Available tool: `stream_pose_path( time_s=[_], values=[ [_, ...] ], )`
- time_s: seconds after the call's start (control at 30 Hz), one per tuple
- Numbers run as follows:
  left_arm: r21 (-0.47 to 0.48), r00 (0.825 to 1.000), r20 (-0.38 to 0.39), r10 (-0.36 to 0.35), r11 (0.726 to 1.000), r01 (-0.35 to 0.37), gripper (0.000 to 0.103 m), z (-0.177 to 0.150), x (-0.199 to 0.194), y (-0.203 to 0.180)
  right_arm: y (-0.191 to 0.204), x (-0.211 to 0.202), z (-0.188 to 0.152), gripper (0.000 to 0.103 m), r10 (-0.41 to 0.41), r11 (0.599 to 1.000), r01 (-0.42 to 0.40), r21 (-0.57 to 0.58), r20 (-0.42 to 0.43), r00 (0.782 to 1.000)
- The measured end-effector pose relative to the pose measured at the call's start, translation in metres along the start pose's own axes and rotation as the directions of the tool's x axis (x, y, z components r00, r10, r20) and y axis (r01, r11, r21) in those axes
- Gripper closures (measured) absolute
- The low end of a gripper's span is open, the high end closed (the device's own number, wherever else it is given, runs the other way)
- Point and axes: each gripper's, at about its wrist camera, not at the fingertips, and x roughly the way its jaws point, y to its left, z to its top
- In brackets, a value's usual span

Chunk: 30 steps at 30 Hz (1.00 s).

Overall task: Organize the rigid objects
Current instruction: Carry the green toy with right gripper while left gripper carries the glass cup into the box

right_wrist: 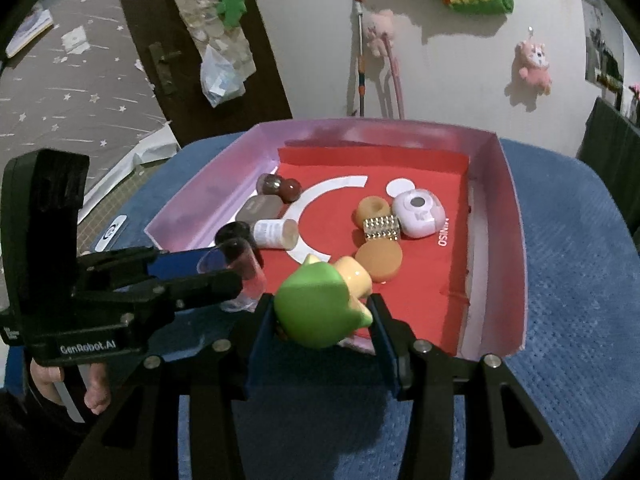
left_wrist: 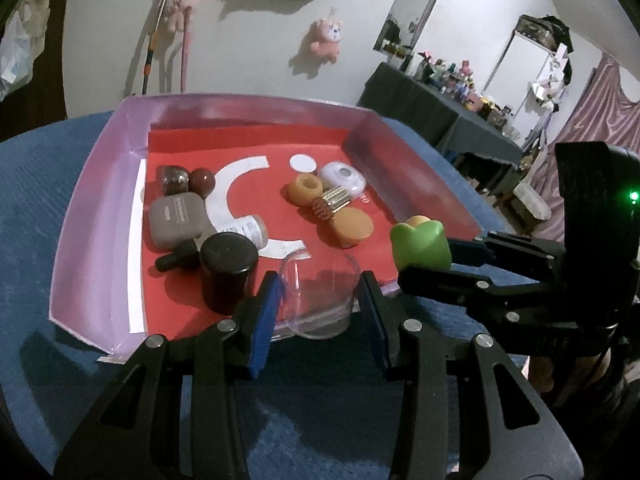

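My left gripper [left_wrist: 319, 284] is shut on a clear plastic cup [left_wrist: 320, 292], its blue pads pressing both sides, at the near edge of the pink-walled tray [left_wrist: 100, 200]. My right gripper [right_wrist: 322, 308] is shut on a green and yellow toy [right_wrist: 312, 304], held over the tray's [right_wrist: 512, 208] near edge. In the left wrist view that toy [left_wrist: 420, 246] and the right gripper [left_wrist: 432, 258] sit just right of the cup. The right wrist view shows the left gripper [right_wrist: 224, 268] with the cup [right_wrist: 244, 276] to the left of the toy.
On the tray's red floor lie a dark jar [left_wrist: 228, 268], grey case [left_wrist: 176, 220], white bottle [left_wrist: 250, 230], brown balls [left_wrist: 202, 182], orange ring [left_wrist: 306, 188], orange disc [left_wrist: 352, 226], gold studded piece [left_wrist: 332, 204] and lilac device [left_wrist: 342, 176]. Blue cloth [left_wrist: 40, 200] surrounds the tray.
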Motion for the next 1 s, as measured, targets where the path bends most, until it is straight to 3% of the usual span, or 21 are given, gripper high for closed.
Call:
stream_pose_path(
  time_s=[0.33,0.6,0.8,1.0],
  values=[
    [-0.023,0.998,-0.060,0.035,0.999,-0.036,0.065,0.003,0.024,0.016,-0.009,0.031,0.005,0.054,-0.001,1.000,0.003,0.027,-0.079,0.997],
    [-0.056,0.992,-0.100,-0.076,0.996,0.071,0.069,0.014,0.048,0.012,-0.019,0.046,0.007,0.054,-0.007,0.999,0.012,0.040,-0.100,0.995],
    [-0.062,0.993,-0.092,-0.078,0.995,0.072,0.069,0.023,0.052,0.015,-0.021,0.047,0.009,0.054,-0.013,0.999,0.017,0.042,-0.099,0.995],
    [-0.051,0.996,-0.085,0.009,0.999,-0.014,0.069,0.021,0.056,0.016,-0.020,0.052,0.008,0.054,-0.020,0.999,0.025,0.044,-0.102,0.995]
  ],
)
